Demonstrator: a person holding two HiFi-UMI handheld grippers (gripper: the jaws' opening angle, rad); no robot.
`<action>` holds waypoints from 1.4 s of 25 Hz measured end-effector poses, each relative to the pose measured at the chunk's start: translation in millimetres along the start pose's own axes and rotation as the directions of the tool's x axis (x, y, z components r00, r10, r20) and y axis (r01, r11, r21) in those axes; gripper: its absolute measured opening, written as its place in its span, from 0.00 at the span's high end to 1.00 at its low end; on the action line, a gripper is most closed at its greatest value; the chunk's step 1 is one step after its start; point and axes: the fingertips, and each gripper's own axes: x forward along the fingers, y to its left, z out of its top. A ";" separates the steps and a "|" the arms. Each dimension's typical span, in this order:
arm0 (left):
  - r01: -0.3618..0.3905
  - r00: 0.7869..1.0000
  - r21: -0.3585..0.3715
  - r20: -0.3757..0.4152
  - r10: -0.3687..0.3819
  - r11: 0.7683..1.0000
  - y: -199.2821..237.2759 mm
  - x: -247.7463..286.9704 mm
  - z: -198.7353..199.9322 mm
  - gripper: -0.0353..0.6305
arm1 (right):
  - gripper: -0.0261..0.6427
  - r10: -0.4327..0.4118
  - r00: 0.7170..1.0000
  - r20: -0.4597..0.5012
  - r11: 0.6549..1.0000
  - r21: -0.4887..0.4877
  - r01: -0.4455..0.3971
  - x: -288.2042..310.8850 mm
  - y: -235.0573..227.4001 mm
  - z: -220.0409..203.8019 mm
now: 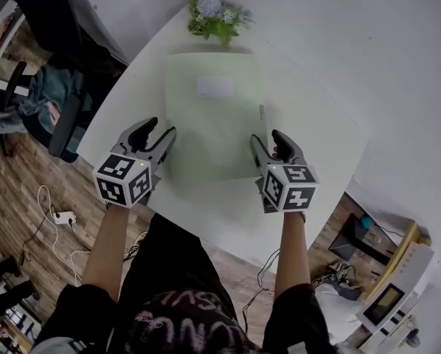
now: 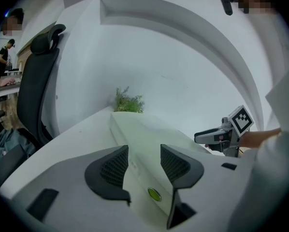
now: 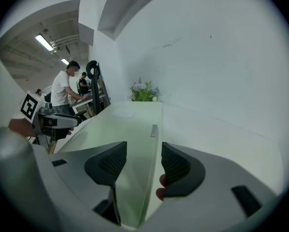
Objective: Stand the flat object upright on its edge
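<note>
At the flat object (image 1: 213,124), both grippers (image 1: 161,127) (image 1: 267,136) slant downward.

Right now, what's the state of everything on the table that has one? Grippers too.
Flat box: lying flat on the table, not yet on edge.
Left gripper: open, box's left edge between its jaws, pads not pressing.
Right gripper: open, box's right edge between its jaws, pads not pressing.
Flower bunch: upright at the table's far corner.
</note>
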 end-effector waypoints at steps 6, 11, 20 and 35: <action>0.026 0.999 -0.040 -0.039 -0.028 0.999 -1.2 10.9 -9.0 0.58 | 0.62 0.048 0.997 -0.061 0.998 0.049 -0.045 10.3 -3.0 -5.3; 0.048 0.996 -0.057 -0.070 -0.052 0.997 -2.0 19.6 -15.2 0.57 | 0.61 0.092 0.991 -0.095 0.992 0.092 -0.083 17.5 -2.7 -7.4; 0.070 0.989 -0.093 -0.124 -0.082 0.993 -2.3 27.3 -20.9 0.56 | 0.61 0.133 0.977 -0.167 0.987 0.112 -0.115 25.2 0.2 -9.1; 0.067 0.982 -0.052 -0.174 -0.075 0.996 -2.5 30.8 -23.4 0.56 | 0.60 0.147 0.973 -0.176 0.979 0.166 -0.118 28.5 0.4 -12.7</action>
